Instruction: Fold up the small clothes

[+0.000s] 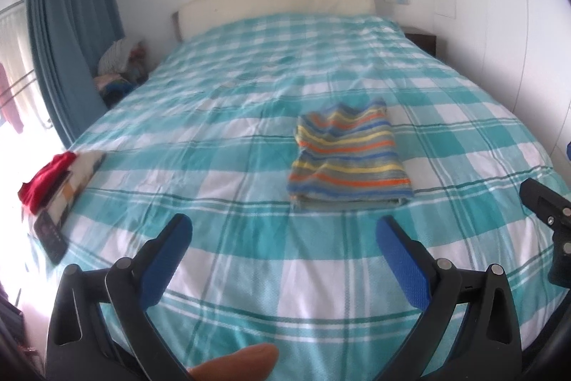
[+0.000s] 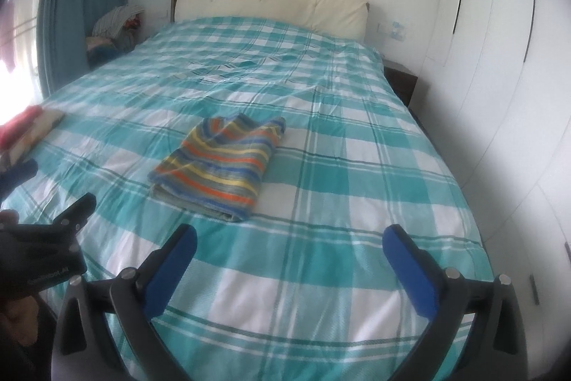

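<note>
Checked bed (image 1: 249, 274) (folded striped garment (image 1: 348, 154), red-topped pile (image 1: 53, 181))

Folded garment (image 1: 348, 154) on bed (image 1: 249, 274)

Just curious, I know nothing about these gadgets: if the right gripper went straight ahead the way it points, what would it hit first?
Probably the teal-and-white checked bedspread; the folded striped garment lies further on, left of its line.

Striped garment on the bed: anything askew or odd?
Mostly tidy. The striped garment lies folded flat on the bed, but its far edge is rumpled and uneven, unlike the straight near edge. Both grippers, left and right, are open and clear of it.
</note>
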`<state>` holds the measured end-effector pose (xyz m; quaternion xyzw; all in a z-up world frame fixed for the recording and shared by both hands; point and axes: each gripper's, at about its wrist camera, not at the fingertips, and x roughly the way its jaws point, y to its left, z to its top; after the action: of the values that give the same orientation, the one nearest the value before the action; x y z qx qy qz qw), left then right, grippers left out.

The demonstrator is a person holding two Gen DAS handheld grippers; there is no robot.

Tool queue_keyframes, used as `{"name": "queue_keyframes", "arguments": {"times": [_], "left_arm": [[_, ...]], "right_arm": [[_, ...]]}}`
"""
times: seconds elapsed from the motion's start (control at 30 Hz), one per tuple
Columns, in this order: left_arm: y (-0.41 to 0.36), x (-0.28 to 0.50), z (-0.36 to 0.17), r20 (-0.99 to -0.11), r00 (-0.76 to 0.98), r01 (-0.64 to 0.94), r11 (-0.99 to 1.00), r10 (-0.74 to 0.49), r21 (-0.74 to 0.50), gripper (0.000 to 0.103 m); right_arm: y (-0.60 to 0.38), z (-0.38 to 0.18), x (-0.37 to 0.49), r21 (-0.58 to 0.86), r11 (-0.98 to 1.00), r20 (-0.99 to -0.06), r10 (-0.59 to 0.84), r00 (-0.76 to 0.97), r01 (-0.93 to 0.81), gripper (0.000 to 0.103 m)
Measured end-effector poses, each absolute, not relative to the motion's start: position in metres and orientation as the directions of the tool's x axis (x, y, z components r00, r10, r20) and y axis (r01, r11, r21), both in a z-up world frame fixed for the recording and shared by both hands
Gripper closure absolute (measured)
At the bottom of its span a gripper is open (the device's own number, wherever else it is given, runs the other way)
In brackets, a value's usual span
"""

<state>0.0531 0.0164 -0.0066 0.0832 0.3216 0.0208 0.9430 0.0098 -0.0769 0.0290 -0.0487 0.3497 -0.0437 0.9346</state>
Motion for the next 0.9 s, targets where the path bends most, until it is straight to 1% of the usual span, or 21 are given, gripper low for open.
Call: {"name": "queue_keyframes", "arguments": {"times": [0.07, 0.17, 0.37, 0.53, 0.9], "left_arm": [[0.018, 0.053, -0.006, -0.609, 0.790, 0.023, 0.989, 0.073, 0.148, 0.000], [0.017, 0.052, -0.004, -0.608, 0.789, 0.009, 0.987, 0.090, 0.158, 0.000], [0.016, 0.049, 0.002, -0.612, 0.788, 0.019, 0.991, 0.065, 0.129, 0.000], [0.014, 0.048, 0.011, -0.617, 0.786, 0.027, 0.995, 0.041, 0.100, 0.000], [0.022, 0.043, 0.023, -0.615, 0.787, -0.006, 0.997, 0.048, 0.071, 0.000]], "right_arm": [[-0.077, 0.028, 0.009, -0.117, 0.992, -0.655, -0.107, 0.748, 0.040, 0.001], [-0.077, 0.025, 0.008, -0.123, 0.991, -0.664, -0.115, 0.739, 0.044, 0.001], [-0.077, 0.029, 0.005, -0.124, 0.991, -0.638, -0.123, 0.760, 0.057, 0.001], [-0.077, 0.034, 0.008, -0.126, 0.990, -0.639, -0.132, 0.758, 0.066, 0.001], [-0.072, 0.052, -0.003, -0.086, 0.996, -0.632, -0.080, 0.771, 0.033, 0.001]]}}
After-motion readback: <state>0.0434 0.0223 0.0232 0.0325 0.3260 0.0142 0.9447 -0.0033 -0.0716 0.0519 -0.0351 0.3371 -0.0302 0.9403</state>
